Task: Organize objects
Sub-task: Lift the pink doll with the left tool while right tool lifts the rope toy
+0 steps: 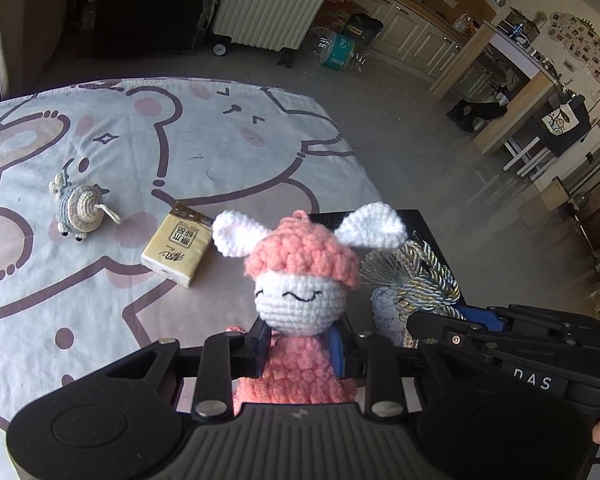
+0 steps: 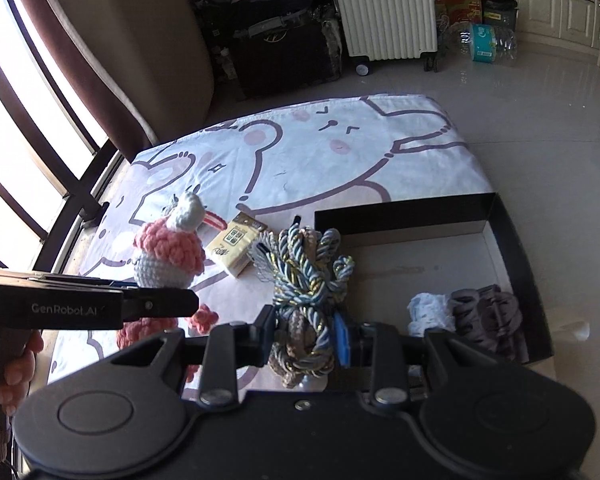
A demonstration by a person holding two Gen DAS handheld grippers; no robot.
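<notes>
i read this as the carrying step: both of my hands hold a thing clear of the cartoon-print sheet [image 2: 300,152], and the black box [image 2: 516,248] is where i judge they belong. it lies just ahead and to the right of my right gripper [image 2: 306,340], open-topped, with a white knitted piece [image 2: 426,308] and a grey bundle [image 2: 488,312] already in its near corner. the next move calls for bringing each load over bare box floor and only then letting go, without one gripper knocking the other, since they ride side by side.

my right gripper is narrowed on the coil of braided cord [image 2: 308,280], pads pressing its lower part, the loops standing up ahead of the fingers. my left gripper [image 1: 300,346] is closed tight around the body of the pink crochet bunny [image 1: 300,280], head and white ears upright above the fingers.

left on the sheet ahead of my left gripper: the tissue pack [image 1: 178,250], and further left the small grey crochet toy [image 1: 78,210].
</notes>
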